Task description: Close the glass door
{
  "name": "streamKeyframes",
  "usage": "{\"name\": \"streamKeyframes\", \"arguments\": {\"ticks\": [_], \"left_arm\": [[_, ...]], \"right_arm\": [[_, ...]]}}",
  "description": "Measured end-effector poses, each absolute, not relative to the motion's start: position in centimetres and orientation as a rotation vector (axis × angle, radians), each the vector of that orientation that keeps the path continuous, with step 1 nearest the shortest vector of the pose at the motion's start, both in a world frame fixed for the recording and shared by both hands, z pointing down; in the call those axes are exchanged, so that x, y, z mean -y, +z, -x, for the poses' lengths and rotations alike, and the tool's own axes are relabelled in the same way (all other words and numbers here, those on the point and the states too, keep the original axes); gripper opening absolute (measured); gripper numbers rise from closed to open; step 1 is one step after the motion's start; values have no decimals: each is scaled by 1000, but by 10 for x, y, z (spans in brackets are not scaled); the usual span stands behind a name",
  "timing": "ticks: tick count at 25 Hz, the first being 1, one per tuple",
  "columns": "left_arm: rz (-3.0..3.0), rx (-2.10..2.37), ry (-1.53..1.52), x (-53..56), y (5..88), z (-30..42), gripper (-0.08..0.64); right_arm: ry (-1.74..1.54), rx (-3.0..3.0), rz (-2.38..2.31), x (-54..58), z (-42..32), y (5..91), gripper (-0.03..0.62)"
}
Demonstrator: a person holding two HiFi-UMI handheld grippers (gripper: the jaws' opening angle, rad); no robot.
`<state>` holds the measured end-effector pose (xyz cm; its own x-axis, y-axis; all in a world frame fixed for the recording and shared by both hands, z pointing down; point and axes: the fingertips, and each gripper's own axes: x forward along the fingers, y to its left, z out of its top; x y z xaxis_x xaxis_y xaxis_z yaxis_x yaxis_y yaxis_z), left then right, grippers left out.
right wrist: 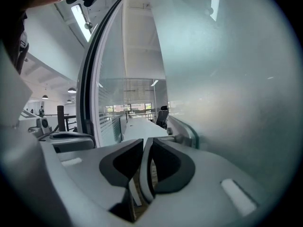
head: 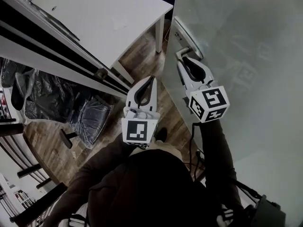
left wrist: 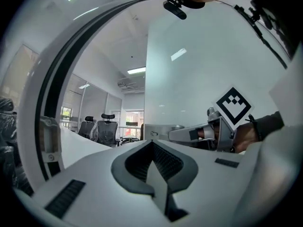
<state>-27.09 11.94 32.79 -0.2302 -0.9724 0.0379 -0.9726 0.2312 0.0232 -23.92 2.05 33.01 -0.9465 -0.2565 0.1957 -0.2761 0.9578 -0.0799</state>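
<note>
Glass door [head: 246, 41], frosted and pale, fills the head view from 12 round to 5 o'clock, its near edge running down past the corner of a white table [head: 104, 18] at 11 o'clock. A metal handle [head: 188, 36] sits on the door at about 1 o'clock. The right gripper [head: 183, 59] points up at the lower end of that handle, very near it, though I cannot tell whether it touches. In its own view the jaws are drawn together with only a thin slit between them and nothing held, and the handle lies just off to their 2 o'clock side. The left gripper [head: 152, 78] hangs beside the door's edge at the centre of the head view, jaws closed and empty, over the wooden floor [head: 142, 56]. An office chair [head: 90, 119] stands at 8 o'clock. As I judge it, the main hazard is a slip: closed hard tips pressed against a smooth handle or bare glass could skid off when the door begins to swing. The left gripper, being so close to the door's edge, might be caught or knocked. The cable trailing below the right gripper could also snag. No brand, label or readable lettering shows anywhere. The only print is the black-and-white square marker on each gripper's cube.
</note>
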Motion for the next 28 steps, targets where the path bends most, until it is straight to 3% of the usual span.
{"name": "streamKeyframes", "arguments": {"ticks": [28], "left_arm": [[-1715,2578,29,-290,325,294,-5]], "right_arm": [[119,2962,5,-232,271,334,64]]}}
